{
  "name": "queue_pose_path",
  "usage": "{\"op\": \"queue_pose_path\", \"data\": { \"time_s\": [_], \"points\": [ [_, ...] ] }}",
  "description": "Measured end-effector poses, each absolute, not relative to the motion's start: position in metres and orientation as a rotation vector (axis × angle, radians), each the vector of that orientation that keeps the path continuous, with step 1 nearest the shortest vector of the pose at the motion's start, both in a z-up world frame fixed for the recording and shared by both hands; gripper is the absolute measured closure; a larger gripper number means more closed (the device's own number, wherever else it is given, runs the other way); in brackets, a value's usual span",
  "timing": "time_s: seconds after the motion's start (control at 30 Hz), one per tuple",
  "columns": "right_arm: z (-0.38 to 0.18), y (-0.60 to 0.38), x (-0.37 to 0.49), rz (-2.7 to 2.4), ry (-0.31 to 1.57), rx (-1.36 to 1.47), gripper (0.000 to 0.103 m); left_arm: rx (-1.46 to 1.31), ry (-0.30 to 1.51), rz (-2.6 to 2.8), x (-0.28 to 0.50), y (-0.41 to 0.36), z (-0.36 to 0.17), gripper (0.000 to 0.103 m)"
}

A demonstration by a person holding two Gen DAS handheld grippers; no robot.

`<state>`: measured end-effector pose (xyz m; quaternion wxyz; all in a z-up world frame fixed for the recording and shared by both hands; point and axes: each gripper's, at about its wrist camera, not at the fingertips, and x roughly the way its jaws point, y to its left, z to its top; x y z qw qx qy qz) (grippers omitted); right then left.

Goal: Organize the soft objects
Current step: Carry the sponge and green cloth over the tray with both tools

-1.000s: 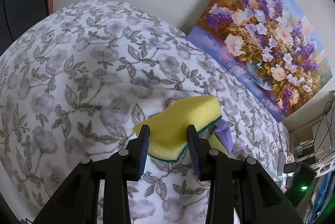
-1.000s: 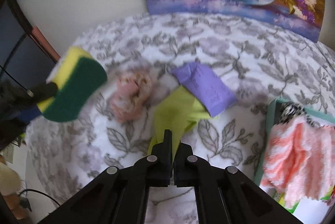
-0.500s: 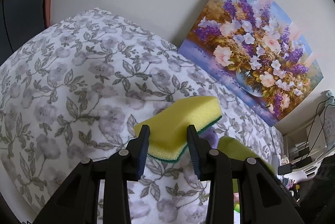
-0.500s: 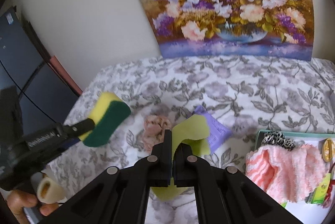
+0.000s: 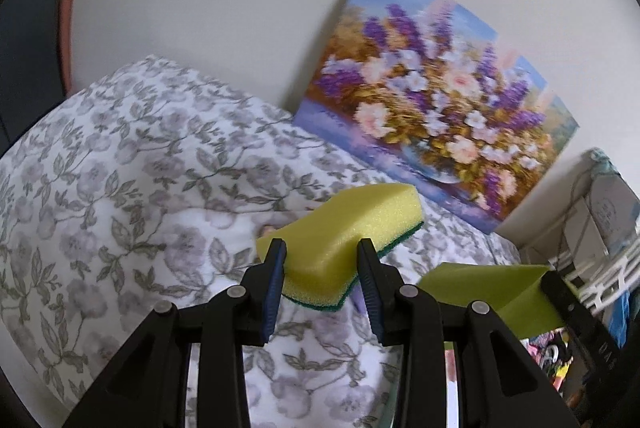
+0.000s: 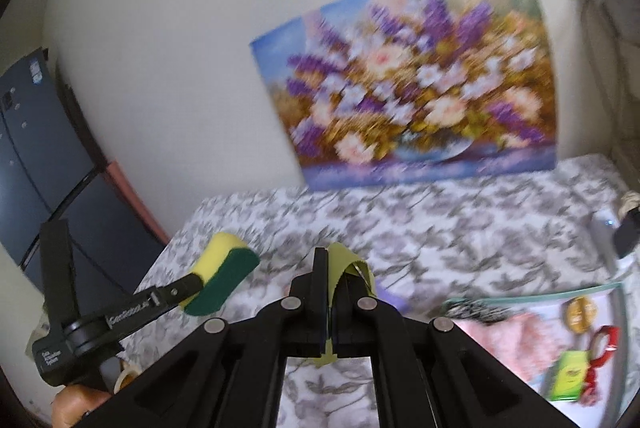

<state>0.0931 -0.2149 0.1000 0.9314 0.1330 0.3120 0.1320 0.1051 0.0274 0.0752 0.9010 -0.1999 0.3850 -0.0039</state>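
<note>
Largest in both views is the bed cover of white fabric printed with grey flowers and leaves (image 5: 120,187), filling the lower left of the left-wrist view; a floral painting on canvas (image 5: 432,99) leans against the wall at upper right. At the lower right of the right-wrist view stands a shallow green-rimmed box (image 6: 532,294) containing a pink fluffy cloth (image 6: 504,336) and small packets.

The left gripper (image 5: 320,260) pinches a rectangular yellow foam sponge with a dark green scouring layer (image 5: 344,240) across its short width, lifted clear of the cover at centre frame. The sponge is probably light and springy; the pads appear to dent the foam slightly, so a grip near its middle should hold without slipping.

The right gripper (image 6: 330,276) is pressed together on a thin lime-green cloth (image 6: 344,260), which curls limply above the fingertips and hangs below them. Being floppy, it will likely drape and swing; it is held by a fold, and a firm pinch suits it.
</note>
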Motion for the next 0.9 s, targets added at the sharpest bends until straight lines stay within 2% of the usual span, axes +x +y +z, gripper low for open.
{"op": "queue_pose_path", "data": {
  "time_s": [0.47, 0.77, 0.9],
  "points": [
    [0.13, -0.33, 0.046, 0.001, 0.551, 0.318, 0.102, -0.261, 0.835, -0.288, 0.091, -0.089, 0.095, 0.065],
    [0.117, -0.379, 0.036, -0.079, 0.601, 0.378, 0.102, -0.137, 0.926, -0.443, 0.078, -0.169, 0.074, 0.065],
    [0.096, -0.391, 0.045, -0.12, 0.686, 0.382, 0.102, -0.074, 0.988, -0.446, 0.079, -0.195, 0.05, 0.065]
  ]
}}
